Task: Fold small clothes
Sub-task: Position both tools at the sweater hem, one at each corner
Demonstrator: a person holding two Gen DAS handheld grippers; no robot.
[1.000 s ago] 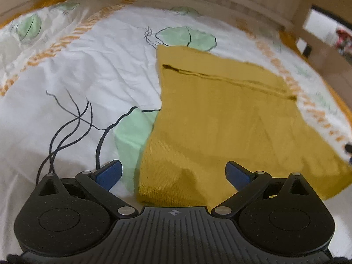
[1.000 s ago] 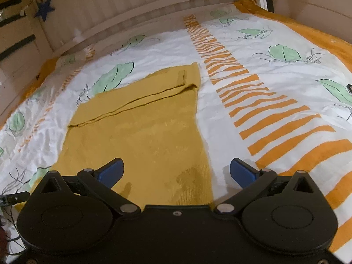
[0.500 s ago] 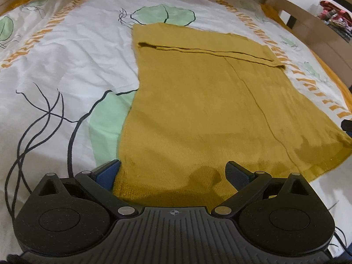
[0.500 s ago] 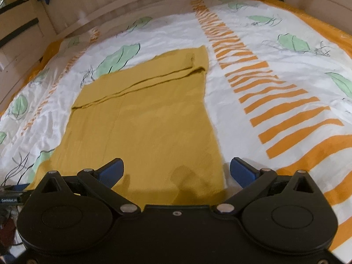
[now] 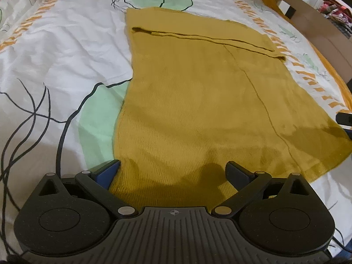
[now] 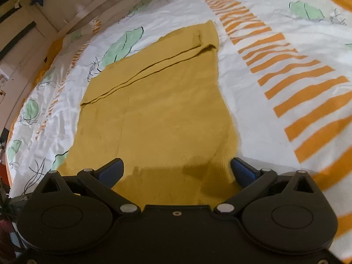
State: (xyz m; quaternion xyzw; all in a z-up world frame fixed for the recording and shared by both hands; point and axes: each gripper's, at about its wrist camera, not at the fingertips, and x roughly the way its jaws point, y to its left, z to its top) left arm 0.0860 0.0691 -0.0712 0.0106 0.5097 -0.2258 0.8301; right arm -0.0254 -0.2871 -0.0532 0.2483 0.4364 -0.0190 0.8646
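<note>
A mustard-yellow knitted garment (image 5: 198, 101) lies flat on the bed, its far end folded over into a band. It also shows in the right wrist view (image 6: 158, 118). My left gripper (image 5: 173, 171) is open, low over the garment's near left corner, with the hem between its blue-padded fingers. My right gripper (image 6: 176, 169) is open, low over the near right corner, its fingers straddling the hem. Neither holds anything. A dark bit of the right gripper (image 5: 344, 118) shows at the left view's right edge.
The bedsheet (image 5: 66, 44) is white with green leaves, black lines and orange stripes (image 6: 297, 83). A pale wooden bed rail (image 6: 92, 11) runs along the far side. A wooden bed post (image 5: 308, 6) stands at the far right.
Both grippers have moved forward and down toward the garment's near hem, which now lies between each pair of fingers. Both stay open. The garment has not moved.
</note>
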